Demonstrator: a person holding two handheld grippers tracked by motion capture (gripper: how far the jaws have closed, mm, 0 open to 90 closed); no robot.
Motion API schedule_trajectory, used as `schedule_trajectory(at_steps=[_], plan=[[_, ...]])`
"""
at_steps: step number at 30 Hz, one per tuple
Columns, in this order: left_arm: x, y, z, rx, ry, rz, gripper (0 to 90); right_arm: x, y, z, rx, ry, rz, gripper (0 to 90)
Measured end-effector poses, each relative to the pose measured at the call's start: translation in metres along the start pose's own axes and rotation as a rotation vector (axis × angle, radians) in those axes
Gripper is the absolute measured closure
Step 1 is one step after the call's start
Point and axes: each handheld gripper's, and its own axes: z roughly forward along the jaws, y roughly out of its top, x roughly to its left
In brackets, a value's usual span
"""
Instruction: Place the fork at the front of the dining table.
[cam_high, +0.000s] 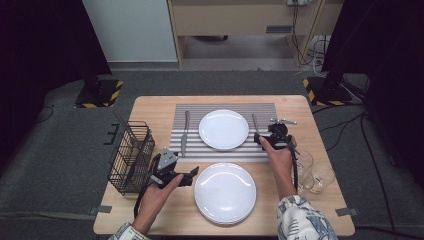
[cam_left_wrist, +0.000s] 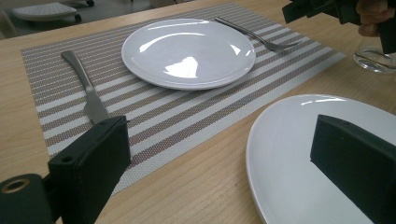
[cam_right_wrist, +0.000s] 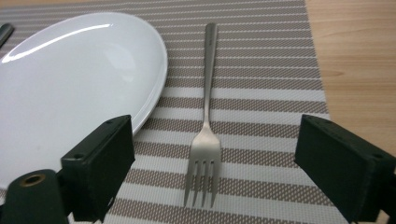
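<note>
A striped placemat (cam_high: 225, 150) holds a white plate (cam_high: 223, 129), with a knife (cam_high: 185, 132) on its left and a fork (cam_high: 255, 122) on its right. My right gripper (cam_high: 267, 136) hovers over the fork's near end. In the right gripper view its jaws (cam_right_wrist: 215, 172) stand open, and the fork (cam_right_wrist: 205, 140) lies flat on the mat between them, untouched, beside the plate (cam_right_wrist: 70, 79). My left gripper (cam_high: 192, 176) is open and empty at the left rim of a nearer plate (cam_high: 225, 192). The left gripper view shows the jaws (cam_left_wrist: 219, 172), the knife (cam_left_wrist: 88, 93) and the far plate (cam_left_wrist: 187, 51).
A black wire basket (cam_high: 131, 155) stands at the table's left edge. Two clear glasses (cam_high: 315, 175) sit at the right, just behind my right forearm. Bare wood lies beyond the placemat and along the front edge.
</note>
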Motion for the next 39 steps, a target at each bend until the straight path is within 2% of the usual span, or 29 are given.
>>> schedule_trajectory(at_steps=[6,14,22,29,39], plan=[[-0.002,0.001,-0.003,-0.002,0.005,0.011,4.4,0.007,-0.010,0.001,0.018,0.030,-0.016,11.8],[-0.008,0.000,-0.001,0.007,0.007,0.031,4.4,0.011,-0.020,0.004,0.052,0.030,-0.015,14.6],[-0.008,-0.001,0.001,0.019,0.003,0.040,4.4,0.010,-0.022,0.005,0.065,0.036,-0.011,17.2],[-0.008,-0.001,0.001,0.015,0.001,0.039,4.4,0.013,-0.026,0.007,0.111,0.065,-0.010,19.7],[-0.008,-0.001,0.001,0.017,0.001,0.040,4.4,0.016,-0.029,0.009,0.128,0.099,-0.015,23.0]])
